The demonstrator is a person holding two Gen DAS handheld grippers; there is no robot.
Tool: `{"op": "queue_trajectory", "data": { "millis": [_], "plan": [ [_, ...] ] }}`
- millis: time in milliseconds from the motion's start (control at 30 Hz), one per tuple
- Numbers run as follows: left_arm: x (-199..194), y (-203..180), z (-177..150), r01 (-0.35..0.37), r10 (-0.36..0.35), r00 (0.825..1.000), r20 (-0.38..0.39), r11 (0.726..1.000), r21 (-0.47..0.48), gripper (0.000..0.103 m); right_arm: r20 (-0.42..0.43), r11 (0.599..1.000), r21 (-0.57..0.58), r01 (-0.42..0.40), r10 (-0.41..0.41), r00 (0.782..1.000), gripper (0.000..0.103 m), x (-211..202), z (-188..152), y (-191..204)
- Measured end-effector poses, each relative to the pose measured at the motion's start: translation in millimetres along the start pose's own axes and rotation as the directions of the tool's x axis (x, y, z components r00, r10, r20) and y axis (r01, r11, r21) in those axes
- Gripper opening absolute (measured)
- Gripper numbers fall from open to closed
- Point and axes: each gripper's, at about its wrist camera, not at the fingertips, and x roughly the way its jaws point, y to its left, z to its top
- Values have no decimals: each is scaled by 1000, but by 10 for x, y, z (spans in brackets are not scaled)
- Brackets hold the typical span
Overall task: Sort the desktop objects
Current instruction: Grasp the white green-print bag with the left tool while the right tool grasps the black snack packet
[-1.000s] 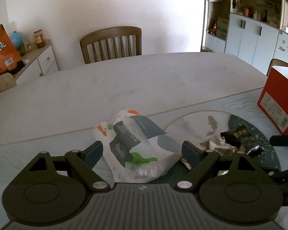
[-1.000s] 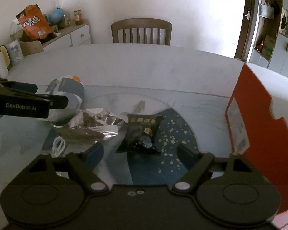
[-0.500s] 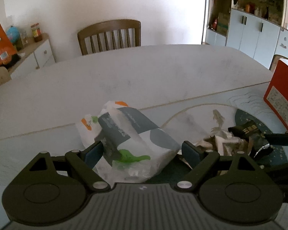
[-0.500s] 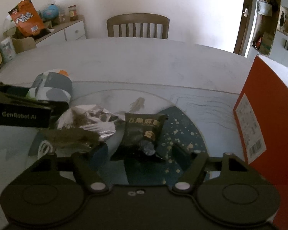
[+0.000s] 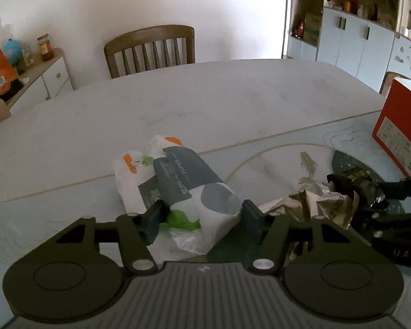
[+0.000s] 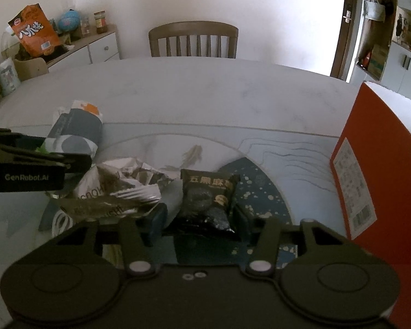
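Plastic-wrapped tissue pack [image 5: 183, 189] and black snack pouch [image 6: 208, 200] (each between closing jaws)

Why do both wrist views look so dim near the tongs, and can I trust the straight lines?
Left wrist view: bright back wall leaves the foreground underexposed; the tissue pack stays readable. Right wrist view: darker still, glare at the doorway, black snack packet murky, corners vignetted. Fisheye bends the table edge in both.

The red box [image 6: 375, 170] runs off the right edge, its label unreadable.
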Motion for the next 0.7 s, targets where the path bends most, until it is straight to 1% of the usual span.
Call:
{"op": "queue_trajectory", "data": {
  "millis": [133, 200, 300, 467, 700],
  "plan": [
    [-37, -5, 13, -5, 5, 1000, 3, 1000, 9, 50, -5, 1000, 3, 6, -6, 1000, 50, -32, 12, -18],
    [-60, -10, 11, -9, 9, 1000, 12, 1000, 13, 44, -5, 1000, 4, 8, -8, 1000, 50, -62, 12, -30],
    [-103, -15, 1, -16, 15, 1000, 21, 1000, 22, 39, -9, 1000, 10, 9, -9, 1000, 49, -100, 7, -48],
    [-190, -29, -21, -11, 11, 1000, 22, 1000, 27, 37, -22, 1000, 25, -2, 2, 1000, 49, -171, -9, -84],
    [-412, -63, 12, 7, -8, 999, 39, 1000, 14, 37, -14, 999, 38, -4, 5, 1000, 49, -302, 41, -107]
  ]
}}
